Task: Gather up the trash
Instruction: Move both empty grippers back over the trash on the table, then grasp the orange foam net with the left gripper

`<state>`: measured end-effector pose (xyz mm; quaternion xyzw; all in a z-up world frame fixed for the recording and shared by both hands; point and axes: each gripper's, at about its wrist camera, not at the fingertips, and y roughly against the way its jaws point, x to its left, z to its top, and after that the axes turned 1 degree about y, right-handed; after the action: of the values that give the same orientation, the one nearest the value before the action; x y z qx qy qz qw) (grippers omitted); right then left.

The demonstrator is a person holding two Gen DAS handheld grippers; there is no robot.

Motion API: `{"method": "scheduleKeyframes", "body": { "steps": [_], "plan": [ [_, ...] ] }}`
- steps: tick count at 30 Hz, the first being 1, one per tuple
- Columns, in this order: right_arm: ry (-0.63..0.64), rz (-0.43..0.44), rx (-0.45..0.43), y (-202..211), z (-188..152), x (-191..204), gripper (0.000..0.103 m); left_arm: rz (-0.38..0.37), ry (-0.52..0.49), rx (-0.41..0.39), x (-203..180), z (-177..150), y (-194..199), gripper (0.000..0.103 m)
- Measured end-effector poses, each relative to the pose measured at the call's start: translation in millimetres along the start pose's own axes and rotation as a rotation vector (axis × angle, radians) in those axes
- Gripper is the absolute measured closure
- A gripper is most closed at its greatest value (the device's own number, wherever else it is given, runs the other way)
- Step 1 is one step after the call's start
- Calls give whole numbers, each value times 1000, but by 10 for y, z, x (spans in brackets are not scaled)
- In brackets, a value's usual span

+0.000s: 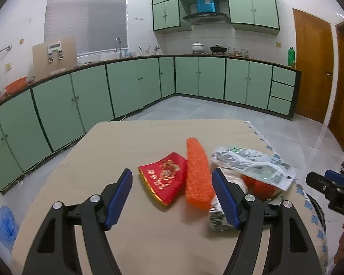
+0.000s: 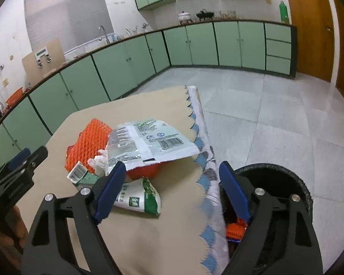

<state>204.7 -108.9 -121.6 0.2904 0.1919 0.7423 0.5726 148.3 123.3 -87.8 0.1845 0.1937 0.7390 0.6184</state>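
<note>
The bench [image 1: 117, 206], covered in tan cloth with a scalloped blue-and-white border along its right edge, filled the lower half of both views. Beyond it, green kitchen cabinets [image 1: 130, 87] ran across the upper part of each frame.

In the right wrist view, a black trash bin [image 2: 293, 178] stood at the lower right, just beside the bench edge, with a piece of orange netting [image 2: 235, 229] showing inside it.

The trash lay in a loose pile on the bench, centre to right of centre in the left wrist view. A clear printed plastic bag [image 1: 252, 162] rested on top of an orange-red item. To its left an orange foam net [image 1: 197, 174] stood tilted on edge, touching a red envelope [image 1: 165, 178] with gold print that lay flat. In the right wrist view a white-and-green packet [image 2: 140, 197] lay nearest the camera, just below the pile.

The left hand-held gripper [image 1: 172, 194] hovered over the bench with its jaws apart and nothing between them, the red envelope and foam net visible beyond the gap. The right hand-held gripper [image 2: 172, 190] was likewise spread wide and empty, spanning the bench edge, its right finger over the bin.
</note>
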Motion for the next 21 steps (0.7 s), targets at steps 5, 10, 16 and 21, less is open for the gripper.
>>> {"method": "scheduleKeyframes", "body": {
  "steps": [5,10,16,21],
  "plan": [
    [-3,-3,12,-115,73,142,27,-8,6,16,92,-24,-90,32],
    [48,-15,4,-153,77,253,34,-54,28,49,118,-30,-223,32],
    [65,-3,19,-270,111,223,46,-96,20,86,5,-68,-405,34],
    [86,11,17,-303,109,211,48,-133,25,138,-66,-116,-564,61]
  ]
}}
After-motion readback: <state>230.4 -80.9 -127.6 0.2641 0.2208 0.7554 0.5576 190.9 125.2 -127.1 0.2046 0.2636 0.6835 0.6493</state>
